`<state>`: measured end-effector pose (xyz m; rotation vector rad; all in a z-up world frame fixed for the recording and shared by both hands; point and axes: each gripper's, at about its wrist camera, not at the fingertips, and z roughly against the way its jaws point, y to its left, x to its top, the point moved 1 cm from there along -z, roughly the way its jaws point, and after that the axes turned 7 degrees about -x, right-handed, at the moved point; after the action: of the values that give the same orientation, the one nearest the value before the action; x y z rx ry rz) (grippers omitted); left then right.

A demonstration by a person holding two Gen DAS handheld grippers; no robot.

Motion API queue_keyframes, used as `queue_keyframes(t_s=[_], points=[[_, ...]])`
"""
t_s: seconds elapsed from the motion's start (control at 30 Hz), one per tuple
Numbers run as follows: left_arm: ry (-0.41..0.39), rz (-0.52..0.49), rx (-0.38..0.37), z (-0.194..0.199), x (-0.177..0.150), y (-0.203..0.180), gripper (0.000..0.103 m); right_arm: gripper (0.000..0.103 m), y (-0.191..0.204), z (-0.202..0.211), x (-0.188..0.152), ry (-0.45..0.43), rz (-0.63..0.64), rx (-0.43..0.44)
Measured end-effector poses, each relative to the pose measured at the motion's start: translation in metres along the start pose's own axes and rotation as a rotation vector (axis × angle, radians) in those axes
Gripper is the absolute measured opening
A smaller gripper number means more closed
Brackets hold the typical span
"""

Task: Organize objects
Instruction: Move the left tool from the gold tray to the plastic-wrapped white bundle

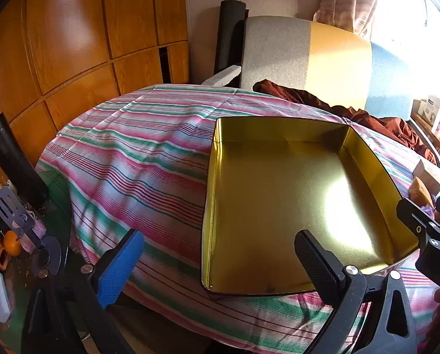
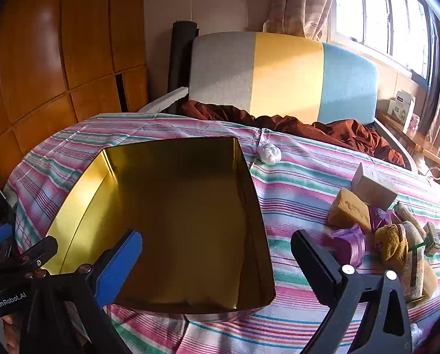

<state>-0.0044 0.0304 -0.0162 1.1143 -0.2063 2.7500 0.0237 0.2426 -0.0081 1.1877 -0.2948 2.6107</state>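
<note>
An empty gold metal tin (image 1: 278, 206) sits open on the striped cloth; it also shows in the right wrist view (image 2: 175, 221). My left gripper (image 1: 220, 262) is open and empty, over the tin's near left corner. My right gripper (image 2: 217, 259) is open and empty, over the tin's near right edge. To the right lies a pile: a yellow sponge (image 2: 349, 211), a cardboard box (image 2: 373, 187), a purple ribbon roll (image 2: 348, 243), a brown plush toy (image 2: 392, 243) and a wrapped packet (image 2: 415, 265). A white crumpled ball (image 2: 268, 153) lies behind the tin.
The striped cloth (image 1: 137, 159) covers a rounded table. A brown cloth (image 2: 308, 126) and a grey, yellow and blue chair back (image 2: 284, 73) are behind it. At the left, low down, lies clutter with oranges (image 1: 10, 243). Wooden cabinets (image 1: 72, 44) are on the left.
</note>
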Motion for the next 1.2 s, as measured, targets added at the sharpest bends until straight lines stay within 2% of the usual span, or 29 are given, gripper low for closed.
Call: queue_keyframes(t_s=[0.57,0.63,0.7,0.77,0.83,0.97,1.2], points=[[0.024,-0.082,-0.025,-0.005,-0.002,-0.025,0.103,0.103,-0.019,-0.006,-0.003,0.014,-0.033,-0.010],[0.033,-0.097,-0.049,-0.008,-0.005,-0.029,0.103,0.103,-0.021,-0.008,-0.005,0.019,-0.035,-0.012],[0.041,-0.103,-0.111,-0.009,-0.006,-0.034,0.103,0.103,-0.023,-0.009,-0.005,0.022,-0.038,-0.013],[0.045,-0.096,-0.206,-0.009,-0.006,-0.040,0.103,0.103,-0.026,-0.009,-0.006,0.026,-0.042,-0.013],[0.050,-0.103,-0.229,-0.010,-0.005,-0.046,0.103,0.103,-0.031,-0.010,-0.006,0.034,-0.048,-0.011],[0.057,-0.183,-0.232,-0.011,0.000,-0.062,0.103,0.103,-0.055,-0.012,-0.004,0.051,-0.068,-0.023],[0.051,-0.267,-0.335,-0.011,0.030,-0.098,0.103,0.103,-0.141,-0.012,0.006,0.057,-0.154,-0.133]])
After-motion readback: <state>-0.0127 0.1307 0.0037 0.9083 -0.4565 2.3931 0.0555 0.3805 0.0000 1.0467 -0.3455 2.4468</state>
